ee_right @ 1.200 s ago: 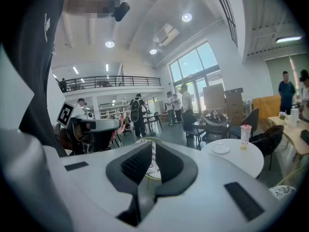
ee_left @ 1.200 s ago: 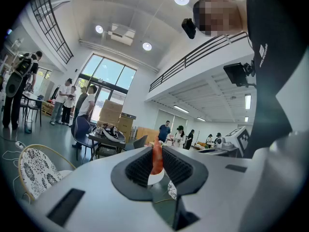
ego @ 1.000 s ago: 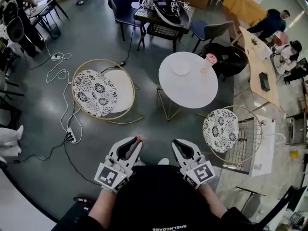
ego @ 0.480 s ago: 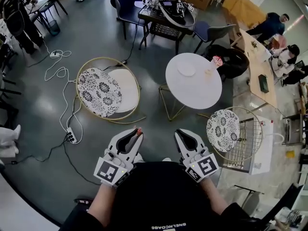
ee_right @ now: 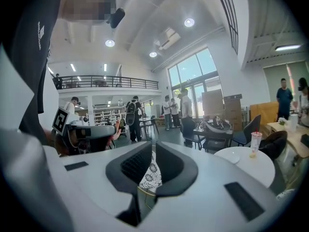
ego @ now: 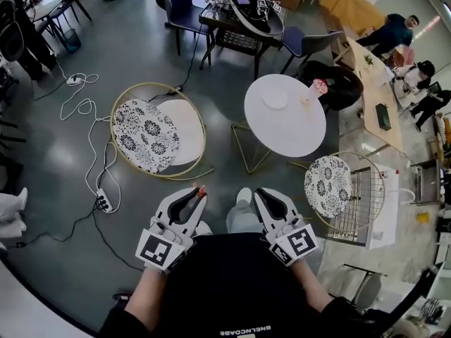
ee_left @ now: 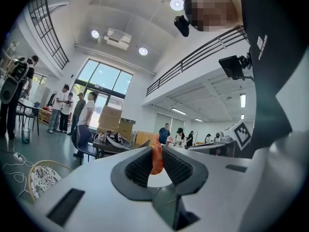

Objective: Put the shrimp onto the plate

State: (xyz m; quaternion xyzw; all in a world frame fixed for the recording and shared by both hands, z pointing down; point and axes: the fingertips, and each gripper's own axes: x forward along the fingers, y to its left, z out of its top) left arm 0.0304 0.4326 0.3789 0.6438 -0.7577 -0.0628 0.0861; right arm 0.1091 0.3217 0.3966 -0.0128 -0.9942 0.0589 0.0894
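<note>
Left gripper view: left gripper (ee_left: pixel 155 152) pinches the shrimp (ee_left: pixel 157 161) between its jaws; right gripper (ee_right: pixel 153 151) nearly closed, empty.

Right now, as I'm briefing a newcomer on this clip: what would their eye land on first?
The orange shrimp pinched in the left hand-held gripper, low and centre in the head view. Ahead stands the round white table bearing the white plate, flanked by two black-and-white patterned chair cushions.
</note>
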